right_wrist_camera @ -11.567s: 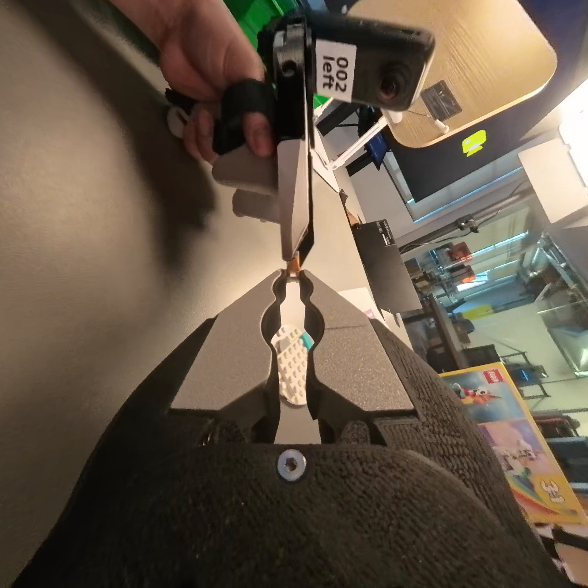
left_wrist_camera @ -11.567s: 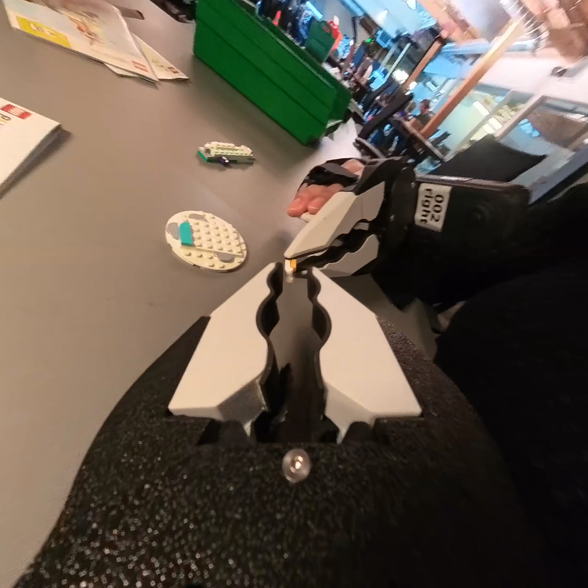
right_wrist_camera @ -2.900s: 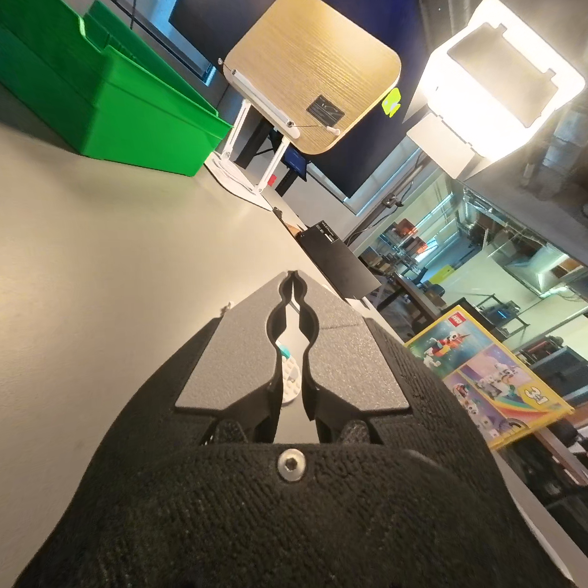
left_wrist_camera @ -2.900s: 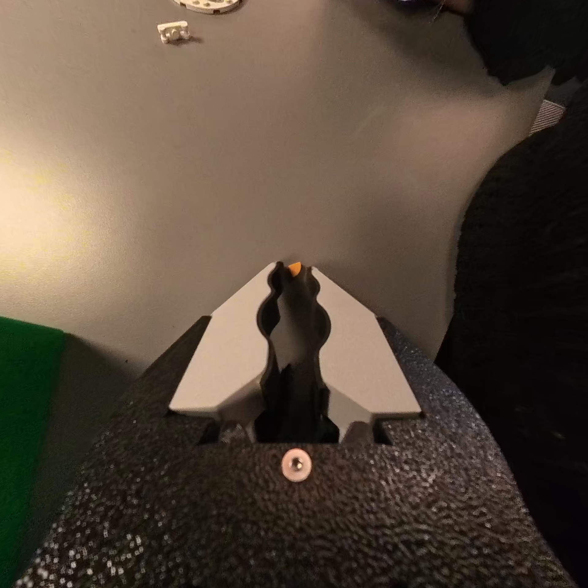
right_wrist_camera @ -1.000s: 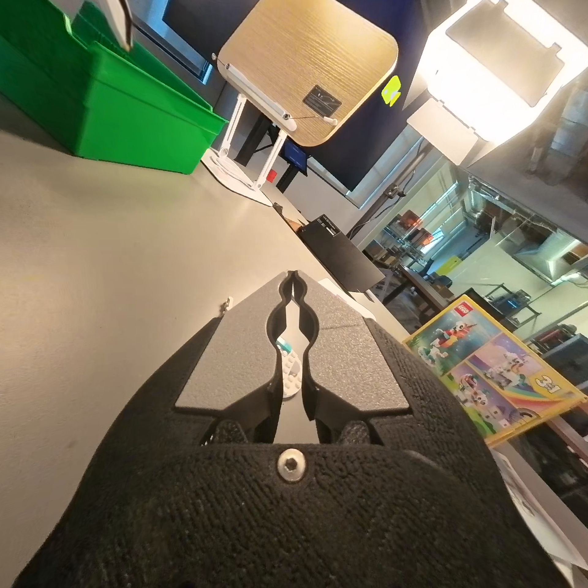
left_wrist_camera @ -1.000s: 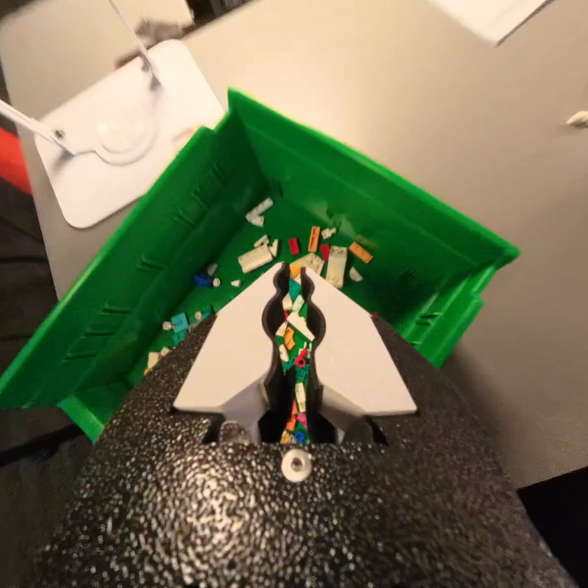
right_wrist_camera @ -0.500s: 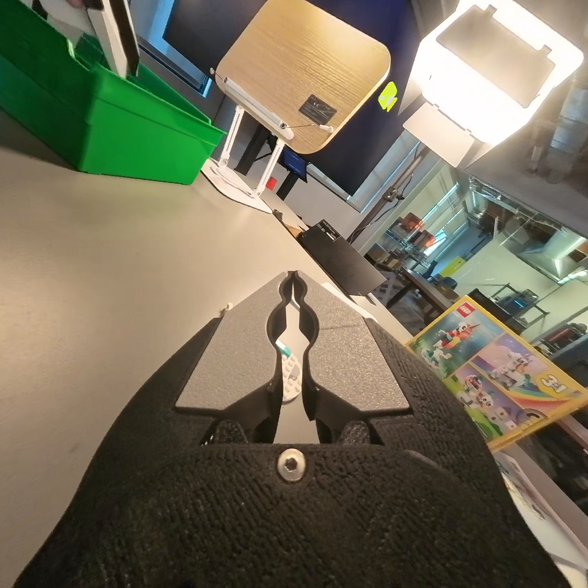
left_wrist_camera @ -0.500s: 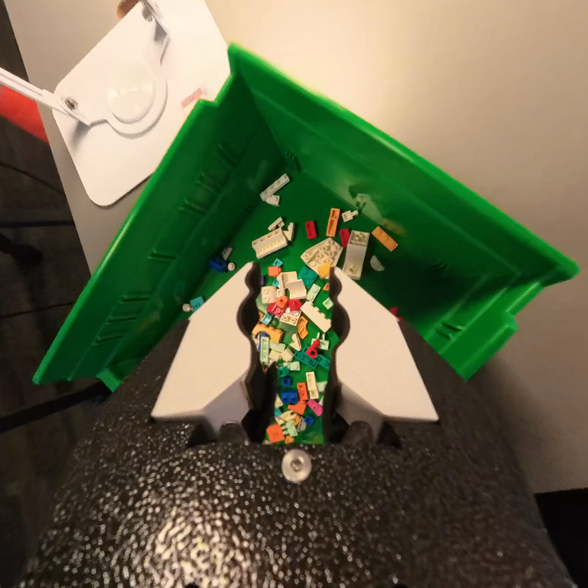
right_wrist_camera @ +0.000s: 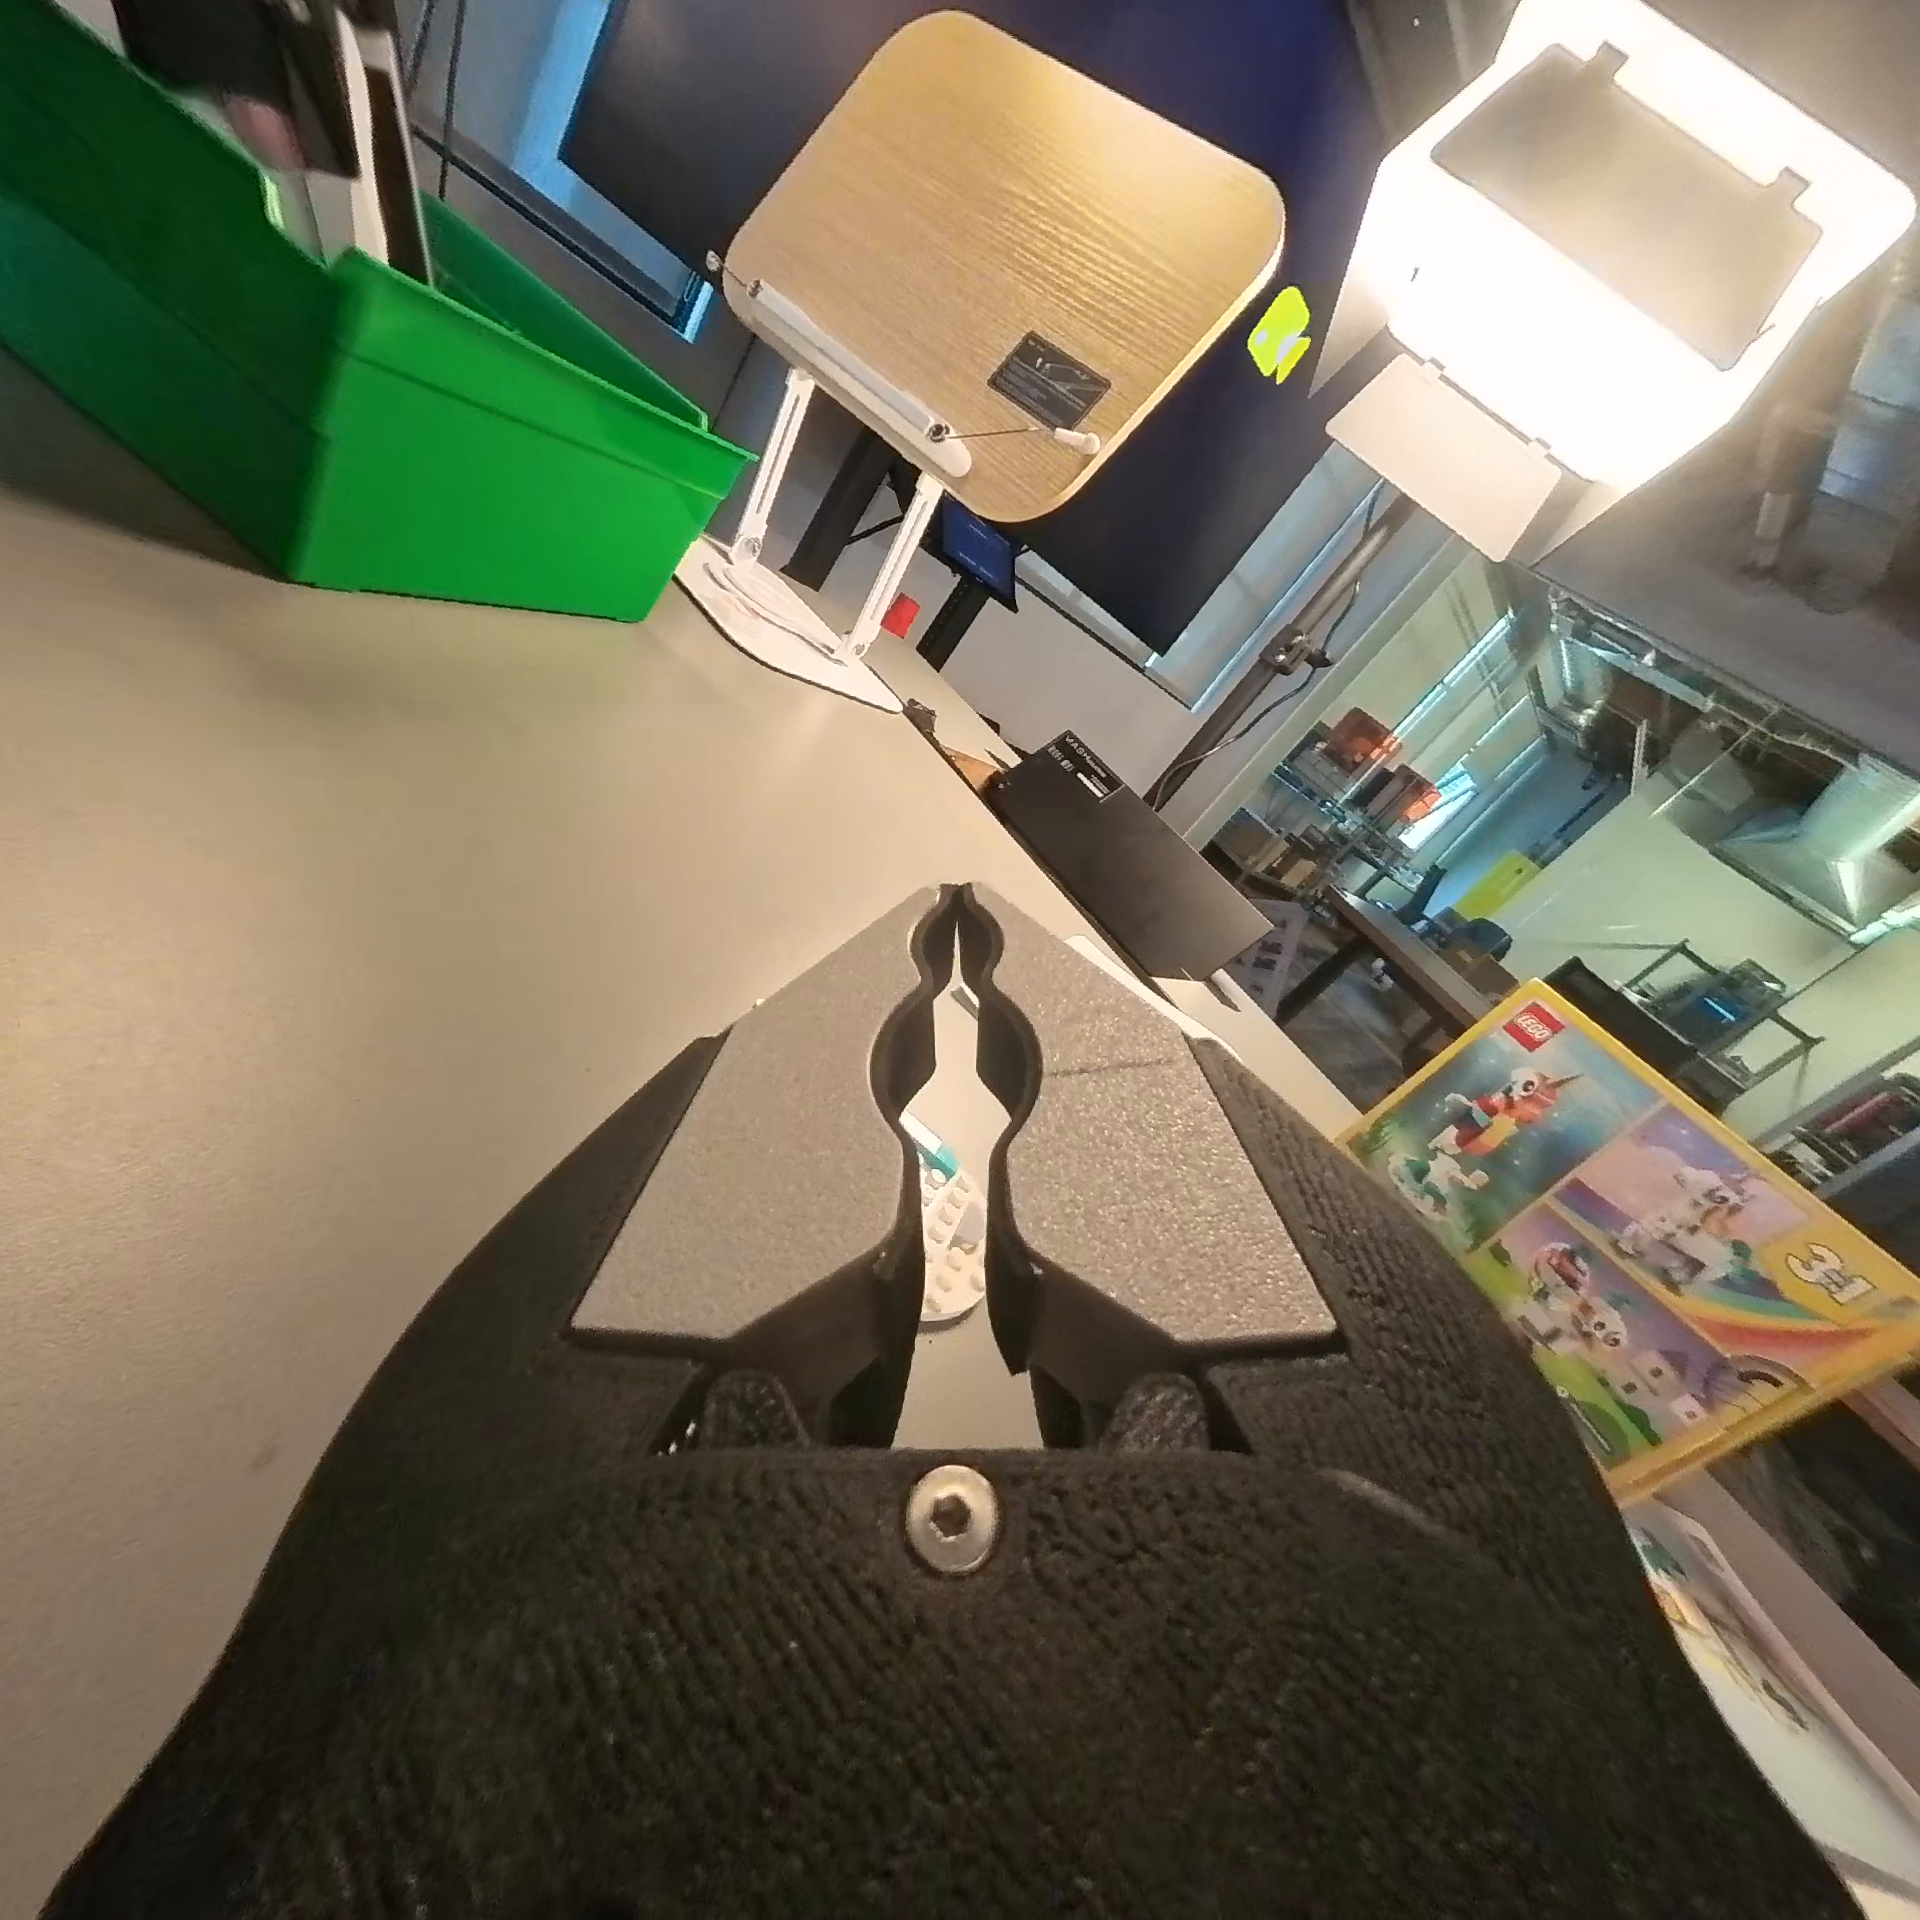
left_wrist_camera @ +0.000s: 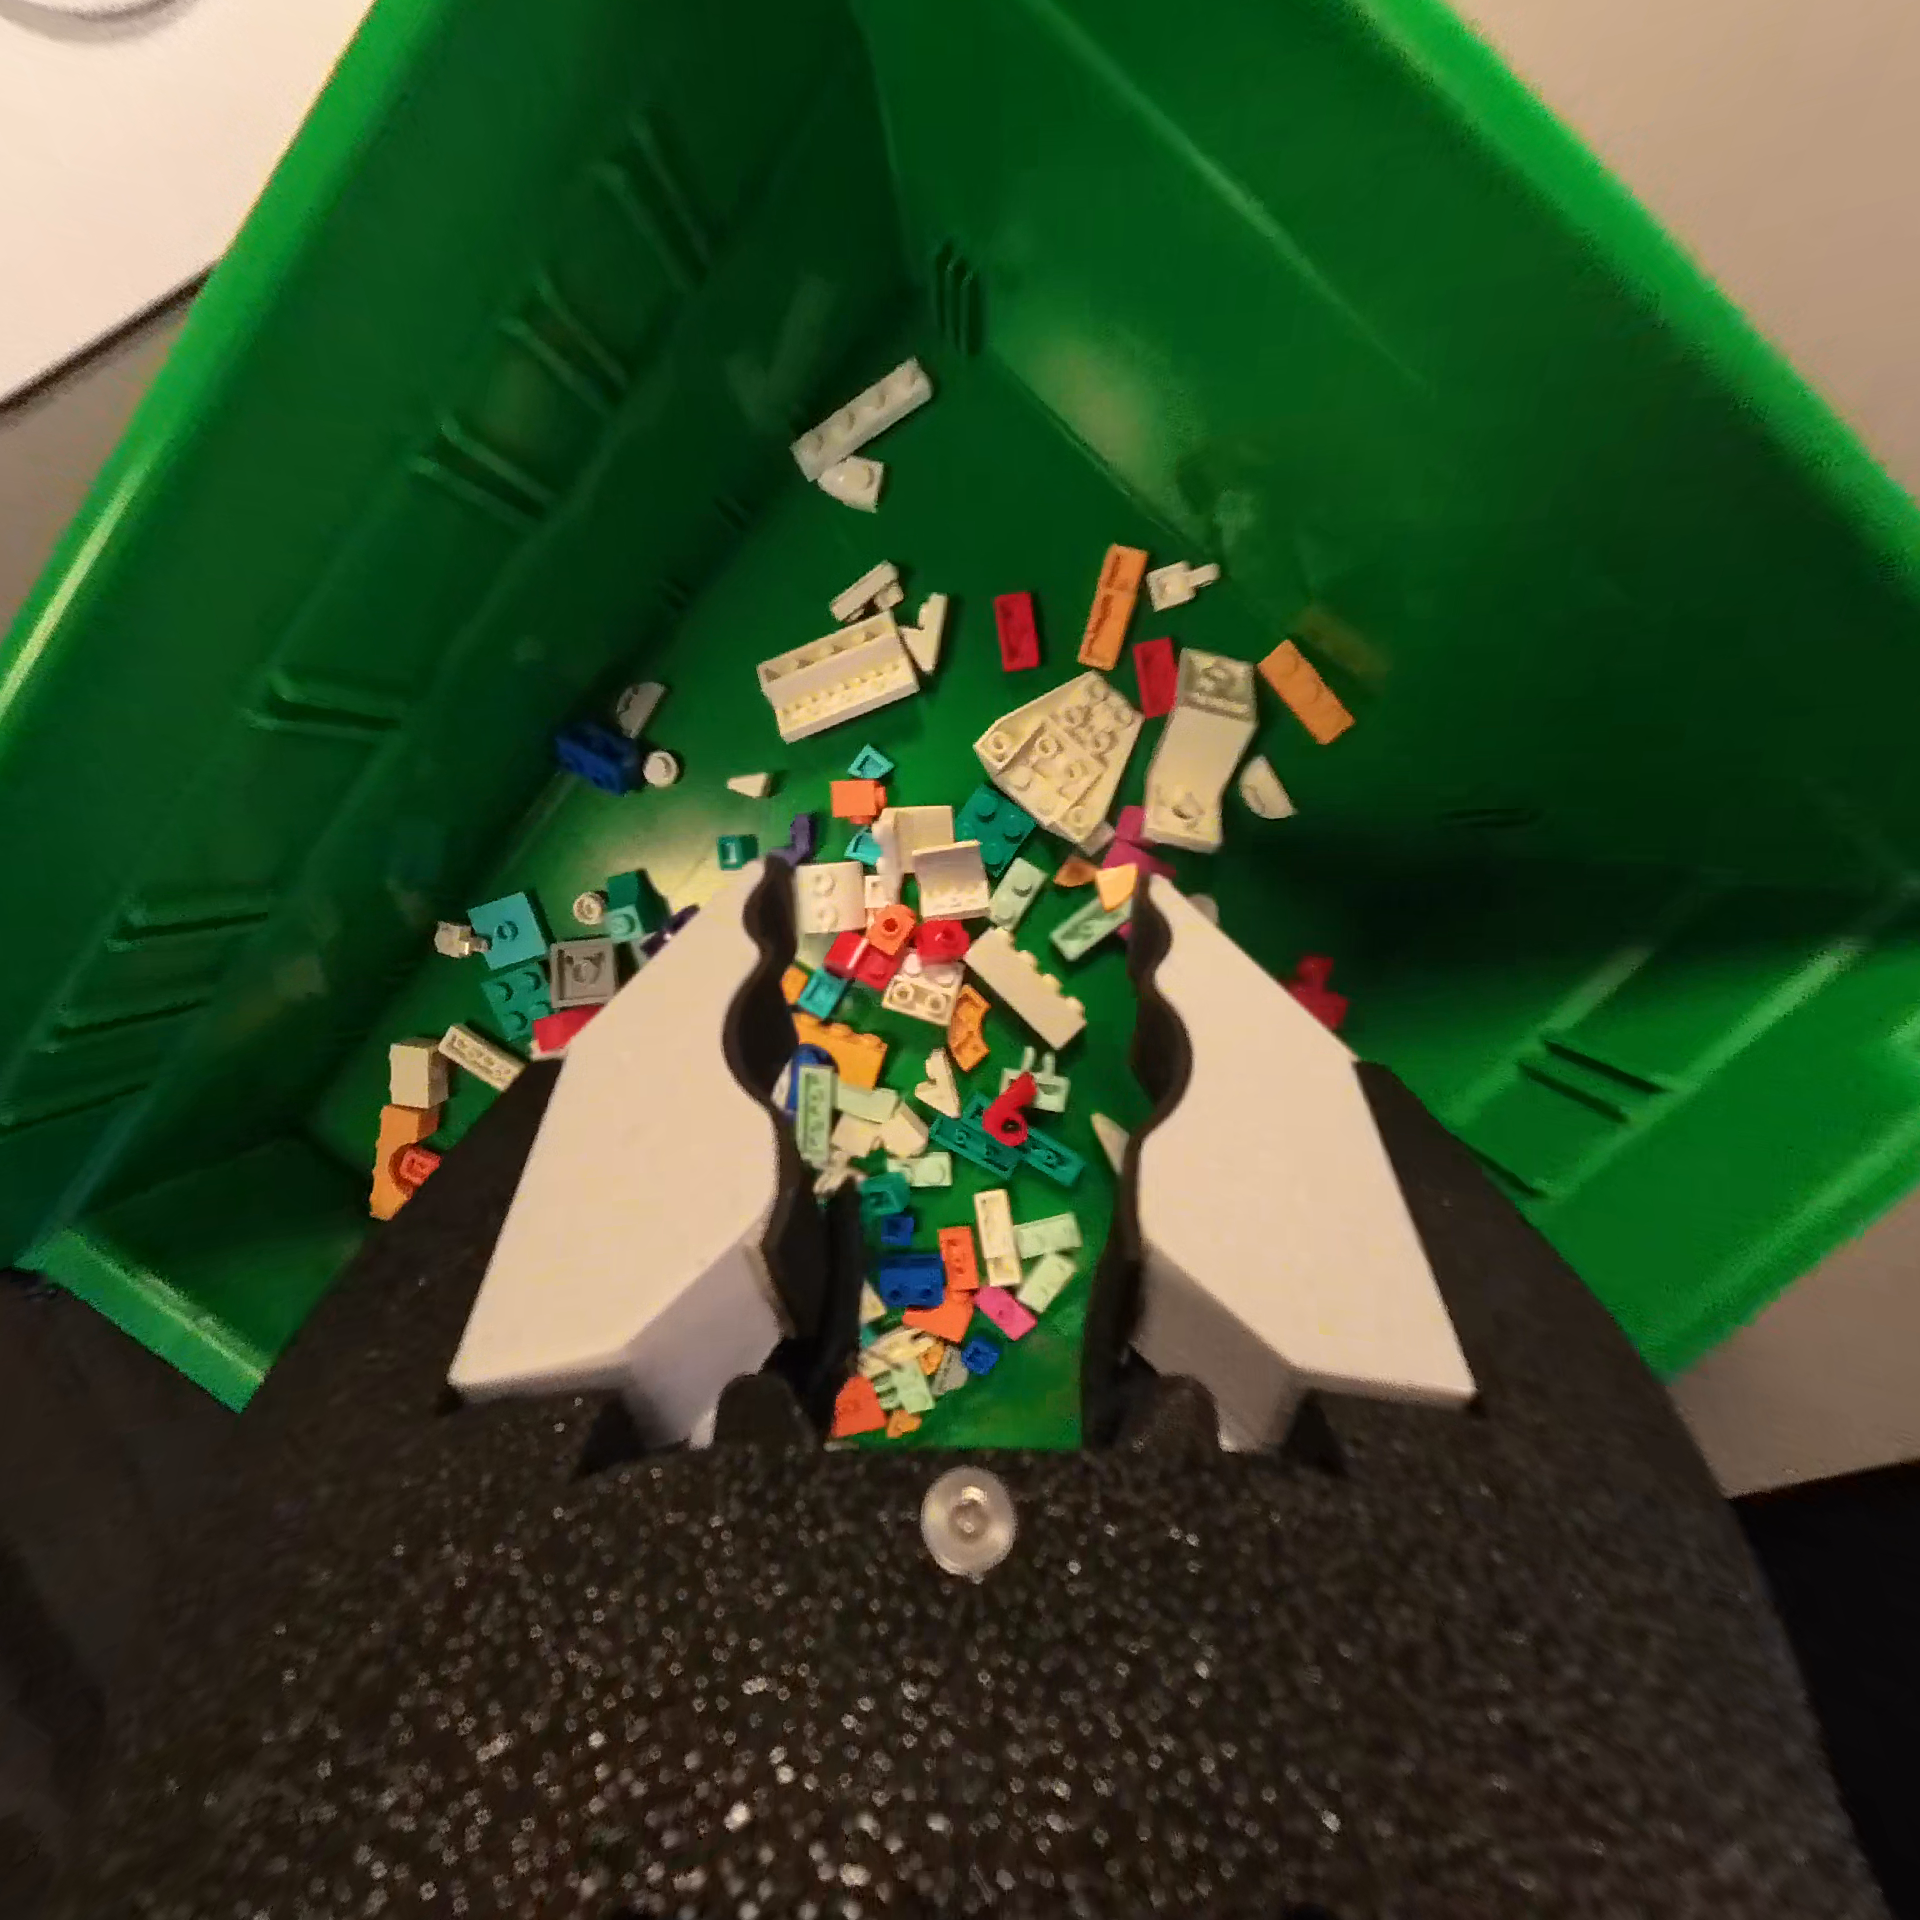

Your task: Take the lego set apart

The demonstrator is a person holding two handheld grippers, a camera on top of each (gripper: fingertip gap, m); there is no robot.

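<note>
My left gripper [left_wrist_camera: 956, 883] is open and empty, looking straight down into a green bin [left_wrist_camera: 1351, 343]. Several loose lego pieces [left_wrist_camera: 935, 977] in white, orange, red, teal and blue lie on the bin's floor. My right gripper [right_wrist_camera: 956, 891] is shut with nothing seen between its tips, low over the grey table [right_wrist_camera: 312, 831]. Between its fingers shows a white round studded lego plate [right_wrist_camera: 951, 1226] with a teal piece on it, lying on the table. The left gripper also shows in the right wrist view [right_wrist_camera: 374, 156], above the green bin [right_wrist_camera: 436, 478].
A wooden-topped stand on white legs [right_wrist_camera: 997, 270] is behind the bin. A black flat box [right_wrist_camera: 1132, 873] lies farther along the table. A yellow lego box [right_wrist_camera: 1662, 1236] sits at the right, near the table edge. A bright lamp panel [right_wrist_camera: 1621, 208] is up right. My right fingertips sit around 35 cm from my left ones.
My left gripper carried a small orange piece to the green bin, then opened wide over it; the piece is gone from its tips. My right gripper stayed shut over the table.
</note>
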